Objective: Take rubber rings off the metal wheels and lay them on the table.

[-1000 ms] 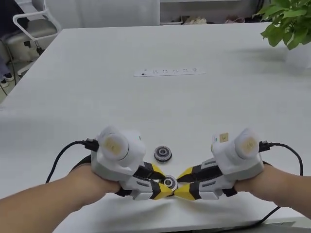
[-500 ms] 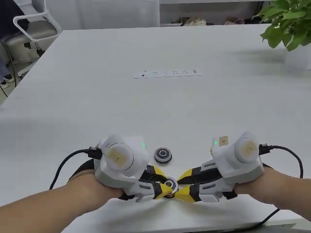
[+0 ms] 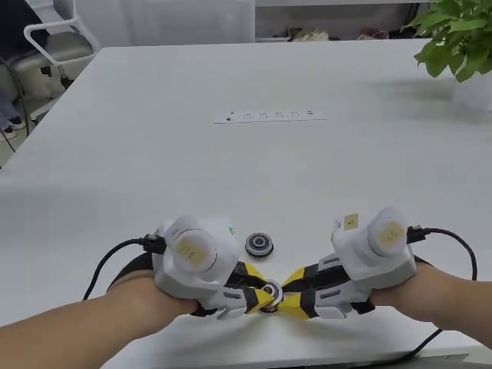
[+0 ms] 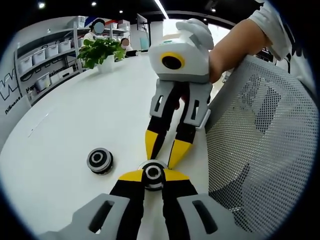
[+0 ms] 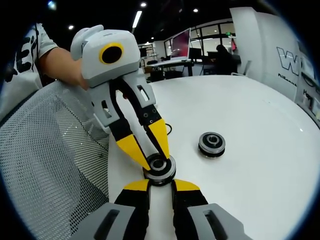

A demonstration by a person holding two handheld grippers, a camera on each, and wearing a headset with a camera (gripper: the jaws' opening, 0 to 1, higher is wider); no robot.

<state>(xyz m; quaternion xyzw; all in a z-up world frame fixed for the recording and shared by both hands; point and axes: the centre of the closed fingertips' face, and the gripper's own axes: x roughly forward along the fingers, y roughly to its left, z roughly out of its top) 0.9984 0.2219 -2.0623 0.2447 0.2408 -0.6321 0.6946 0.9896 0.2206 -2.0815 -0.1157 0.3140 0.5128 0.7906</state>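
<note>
A small metal wheel with a black rubber ring [image 3: 268, 292] sits near the table's front edge, held between both grippers. My left gripper [image 3: 258, 297] comes in from the left and is shut on the wheel [image 4: 153, 172]. My right gripper [image 3: 281, 297] faces it from the right, its yellow tips closed on the same wheel [image 5: 160, 169]. In the left gripper view the right gripper [image 4: 164, 150] reaches down onto the wheel's far side. A second wheel with its black ring [image 3: 259, 244] lies flat on the table just beyond, also seen as the second wheel [image 4: 100, 160] [image 5: 211, 144].
A white power strip [image 3: 267, 116] lies mid-table. A green plant [image 3: 457, 34] stands at the far right and an office chair [image 3: 54, 42] at the far left. A mesh chair back [image 4: 260, 140] is close behind the table's front edge. Cables trail from both grippers.
The left gripper has rolled and shifted slightly down and to the right while staying on the wheel. The right gripper and the second wheel have hardly moved.
</note>
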